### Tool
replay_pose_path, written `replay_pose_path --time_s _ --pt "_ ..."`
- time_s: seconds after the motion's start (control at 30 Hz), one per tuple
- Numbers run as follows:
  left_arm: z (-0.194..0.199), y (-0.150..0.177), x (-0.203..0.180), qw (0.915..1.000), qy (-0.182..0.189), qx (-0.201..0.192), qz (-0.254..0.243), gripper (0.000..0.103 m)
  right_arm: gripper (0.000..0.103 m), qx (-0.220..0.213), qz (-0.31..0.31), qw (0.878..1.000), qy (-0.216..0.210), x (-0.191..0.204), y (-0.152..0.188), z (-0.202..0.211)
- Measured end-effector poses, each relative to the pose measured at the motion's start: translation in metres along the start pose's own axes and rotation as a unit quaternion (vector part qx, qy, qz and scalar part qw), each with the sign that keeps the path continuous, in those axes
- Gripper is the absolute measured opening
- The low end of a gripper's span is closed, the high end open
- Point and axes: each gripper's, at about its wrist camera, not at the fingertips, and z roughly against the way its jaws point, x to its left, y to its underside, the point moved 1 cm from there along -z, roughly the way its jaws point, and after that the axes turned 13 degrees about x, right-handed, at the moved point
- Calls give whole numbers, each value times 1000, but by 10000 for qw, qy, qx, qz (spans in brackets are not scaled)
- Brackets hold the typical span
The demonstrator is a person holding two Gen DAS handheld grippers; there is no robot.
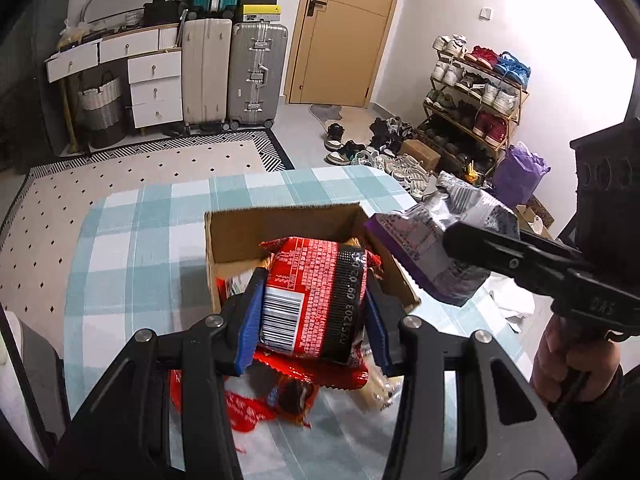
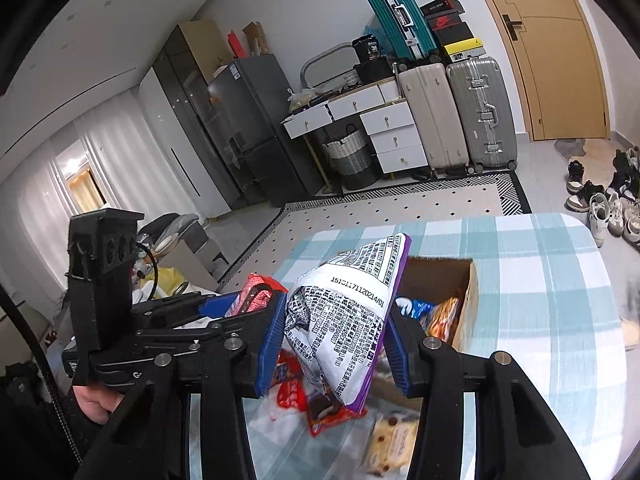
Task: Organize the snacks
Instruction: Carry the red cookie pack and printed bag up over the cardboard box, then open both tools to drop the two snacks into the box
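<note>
My left gripper (image 1: 314,316) is shut on a red snack packet (image 1: 316,296) with a barcode, held above the near side of an open cardboard box (image 1: 280,224). To its right, my right gripper (image 1: 468,246) grips a white and purple snack bag (image 1: 432,236) over the box's right edge. In the right wrist view the right gripper (image 2: 334,340) is shut on the white and purple bag (image 2: 344,320), lifted above the table. The cardboard box (image 2: 468,304) lies beyond it and holds several packets. The left gripper (image 2: 240,306) with its red packet (image 2: 256,294) shows at left.
Loose red packets (image 1: 256,404) and a pale biscuit pack (image 2: 394,440) lie on the blue checked tablecloth (image 1: 132,240) near me. Beyond the table are a patterned rug, suitcases, a drawer unit, a shoe rack and shoes on the floor.
</note>
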Motion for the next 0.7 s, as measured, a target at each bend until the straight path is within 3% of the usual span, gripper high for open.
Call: replay_pose_path --time_s 0.3,0.7 --pt "-36 -41 7 9995 -254 179 -87 42 46 196 -40 9993 325 -27 -28 -29" --pt "-104 -62 23 9983 -121 567 -97 42 46 410 -228 9987 216 -59 -35 -72"
